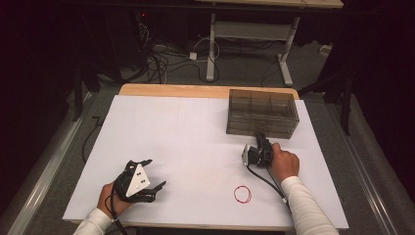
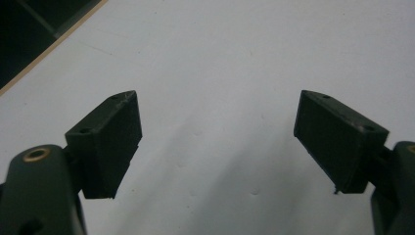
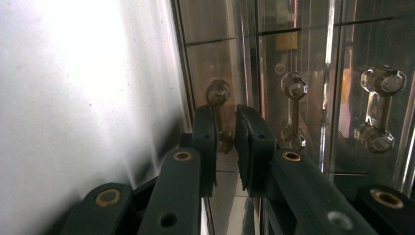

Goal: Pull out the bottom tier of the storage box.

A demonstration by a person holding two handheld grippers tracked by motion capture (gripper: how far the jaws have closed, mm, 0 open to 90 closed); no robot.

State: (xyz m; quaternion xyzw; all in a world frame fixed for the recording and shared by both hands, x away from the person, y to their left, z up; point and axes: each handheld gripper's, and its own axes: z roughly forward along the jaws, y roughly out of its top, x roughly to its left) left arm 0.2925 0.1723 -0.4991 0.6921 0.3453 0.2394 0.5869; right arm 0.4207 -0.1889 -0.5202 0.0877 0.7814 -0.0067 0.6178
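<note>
Against the drawer box [image 1: 263,113], right hand-held gripper [image 3: 225,128] clenched around an upright handle [image 3: 219,105].

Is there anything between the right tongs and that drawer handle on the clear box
Nothing visible. In the right gripper view the right tongs are closed around the nearest handle of the clear drawer box, no object in between. The red rubber band lies well behind that hand, and the left tongs sit open far off.

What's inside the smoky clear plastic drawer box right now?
Smoky clear plastic drawer box: dividers visible, yellowish shapes show through the front; contents unclear. Right gripper grips one handle.
</note>
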